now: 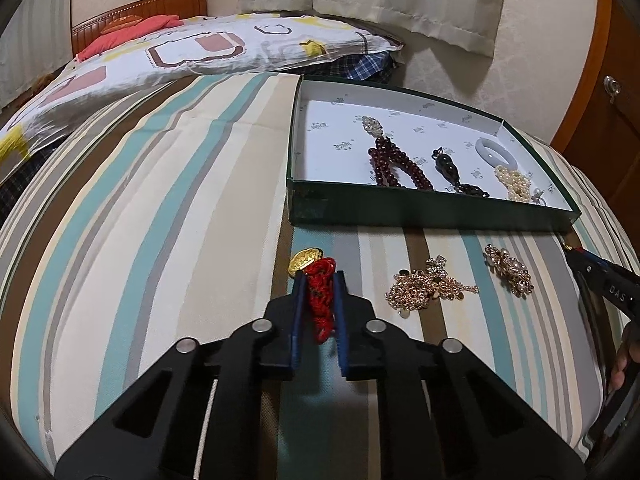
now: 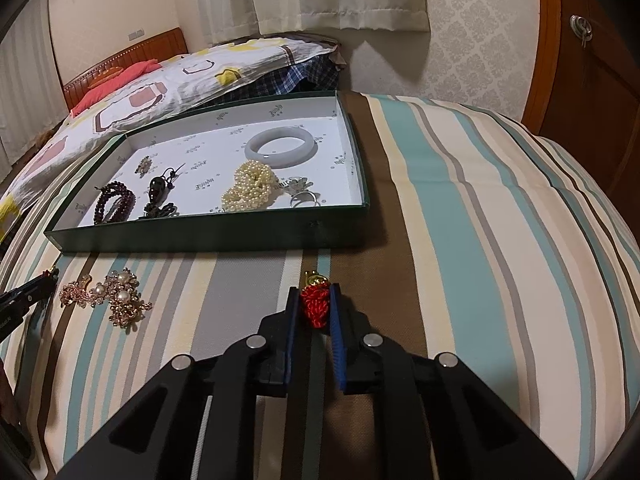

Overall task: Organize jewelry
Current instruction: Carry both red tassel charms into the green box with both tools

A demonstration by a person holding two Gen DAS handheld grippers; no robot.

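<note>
Left wrist view: left gripper clamps a red cord charm; right gripper pinches another, both near the tray's front edge. Next, carry them over the rim.

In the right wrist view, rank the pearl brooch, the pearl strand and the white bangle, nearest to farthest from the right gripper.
1. Pearl brooch, on the striped cover left of the right gripper, outside the green box.
2. Pearl strand, inside the box near its front wall.
3. White bangle, deeper in the box, behind the strand.
</note>
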